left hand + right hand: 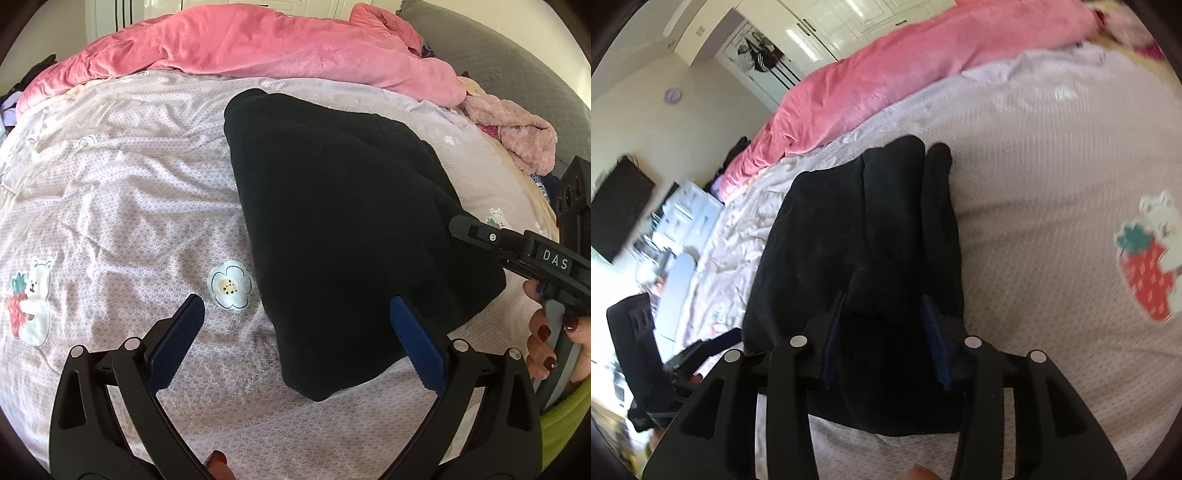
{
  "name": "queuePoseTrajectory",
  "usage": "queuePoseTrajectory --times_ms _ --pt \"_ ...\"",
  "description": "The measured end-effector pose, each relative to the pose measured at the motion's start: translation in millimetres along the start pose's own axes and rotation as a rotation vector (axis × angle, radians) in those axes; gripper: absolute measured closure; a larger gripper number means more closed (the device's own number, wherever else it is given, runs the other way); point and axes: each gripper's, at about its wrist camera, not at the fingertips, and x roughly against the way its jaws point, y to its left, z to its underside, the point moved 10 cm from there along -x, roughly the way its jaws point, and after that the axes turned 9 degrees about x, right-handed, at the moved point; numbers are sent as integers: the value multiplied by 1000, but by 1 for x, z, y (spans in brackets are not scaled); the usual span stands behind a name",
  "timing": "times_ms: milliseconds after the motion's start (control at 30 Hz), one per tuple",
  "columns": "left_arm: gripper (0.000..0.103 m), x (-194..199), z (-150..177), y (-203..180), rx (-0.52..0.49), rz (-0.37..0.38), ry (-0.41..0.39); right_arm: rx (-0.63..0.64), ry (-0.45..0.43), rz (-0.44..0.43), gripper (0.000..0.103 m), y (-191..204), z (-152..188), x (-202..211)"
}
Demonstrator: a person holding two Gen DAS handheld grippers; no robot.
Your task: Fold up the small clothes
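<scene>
Two grippers work over one black garment that lies on a lilac bedsheet printed with flowers and strawberry bears; nearest the left wrist camera, the left gripper has its blue-padded fingers spread wide apart, one pad over bare sheet and the other over the garment's near edge, clamping nothing; just beyond, the garment spreads as a folded dark slab, narrow at the near corner and broader farther off; at its right edge the right gripper reaches in, held by a hand with dark red nails; from the right wrist view, the right gripper has black cloth bunched between its fingers, the pads pressed against the fabric on both sides, so it is clamped on the garment; farther back, a pink blanket lies heaped along the far side of the bed; a fluffy pale pink item sits at the far right; no containers are in view.
</scene>
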Motion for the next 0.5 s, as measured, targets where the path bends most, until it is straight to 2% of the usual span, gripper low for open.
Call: queuePoseTrajectory --times_ms 67,133,300,400,500 --pt "9 -1 1 -1 -2 -1 2 4 -11 -9 81 2 0 1" --pt "9 0 -1 0 1 -15 -12 37 -29 -1 85 7 -2 7" --pt "9 7 -2 -2 -1 -5 -26 97 -106 -3 86 22 -9 38" --pt "9 8 -2 -2 -3 -1 -25 98 -48 73 85 6 8 27" --pt "9 7 -2 -2 5 1 -24 62 -9 103 81 -8 15 9"
